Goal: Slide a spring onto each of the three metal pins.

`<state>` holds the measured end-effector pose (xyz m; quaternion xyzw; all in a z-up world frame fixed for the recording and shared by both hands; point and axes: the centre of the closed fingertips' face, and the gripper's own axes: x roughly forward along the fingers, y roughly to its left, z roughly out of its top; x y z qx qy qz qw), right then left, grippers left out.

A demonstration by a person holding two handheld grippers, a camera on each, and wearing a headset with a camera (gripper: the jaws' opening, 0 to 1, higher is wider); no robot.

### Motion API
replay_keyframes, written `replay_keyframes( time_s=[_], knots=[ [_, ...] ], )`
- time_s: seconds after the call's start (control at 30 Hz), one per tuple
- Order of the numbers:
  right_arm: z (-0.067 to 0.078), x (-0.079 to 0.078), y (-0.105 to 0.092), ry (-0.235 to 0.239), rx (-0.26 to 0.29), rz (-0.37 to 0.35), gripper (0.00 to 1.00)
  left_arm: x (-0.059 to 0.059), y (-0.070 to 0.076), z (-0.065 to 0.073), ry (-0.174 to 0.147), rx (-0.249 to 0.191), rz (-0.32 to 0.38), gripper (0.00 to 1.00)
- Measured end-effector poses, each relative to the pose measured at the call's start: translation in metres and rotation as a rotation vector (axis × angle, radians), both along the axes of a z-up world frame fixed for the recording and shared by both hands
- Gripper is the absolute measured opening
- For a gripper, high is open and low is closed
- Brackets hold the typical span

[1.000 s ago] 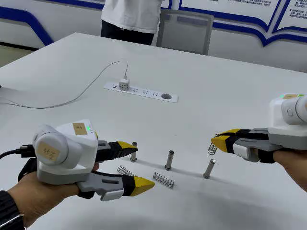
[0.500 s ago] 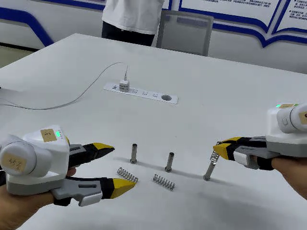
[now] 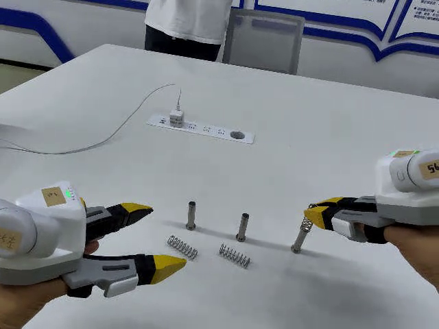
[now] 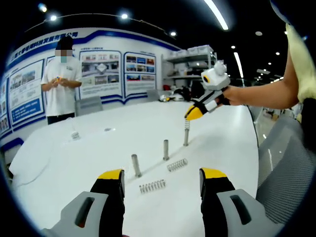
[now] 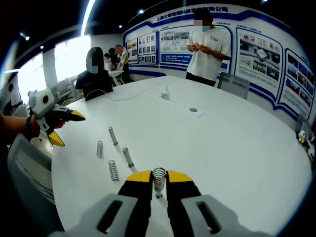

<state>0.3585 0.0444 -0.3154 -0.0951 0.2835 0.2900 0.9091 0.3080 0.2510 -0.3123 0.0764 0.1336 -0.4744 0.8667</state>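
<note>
Progress check, reading the head view from 9 o'clock across to 3: I'd call it early days, with no spring fully seated yet. The left tool (image 3: 164, 235) hovers low at 8 o'clock with its jaws spread wide and nothing between them, and its own view shows the same (image 4: 162, 174). The left pin (image 3: 191, 215) stands upright and bare, and the first loose spring (image 3: 182, 247) lies flat on the white surface (image 3: 309, 137) just beside it at 6 o'clock. The middle pin (image 3: 242, 227) is also bare, and the second loose spring (image 3: 234, 256) lies at its 6 o'clock. The right pin (image 3: 300, 236) leans a bit. The third spring (image 3: 306, 223) sits at its top end, pinched in the right tool (image 3: 310, 212), which comes in from 3 o'clock. I can't tell how far over the tip it has gone. The springs are small shiny open coils and the pins are short grey posts with a slightly wider cap. So that leaves this one to push down, plus two more.
</note>
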Motion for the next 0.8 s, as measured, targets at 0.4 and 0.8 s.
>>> replay_keyframes(
  time_s=[0.4, 0.8],
  knots=[
    [-0.022, 0.001, 0.000, 0.014, -0.012, -0.008, 0.12, -0.001, -0.002, -0.002, 0.002, 0.010, -0.005, 0.63],
    [-0.045, -0.001, -0.003, 0.043, -0.041, -0.022, 0.12, -0.001, 0.003, -0.003, 0.004, 0.011, 0.004, 0.63]
  ],
)
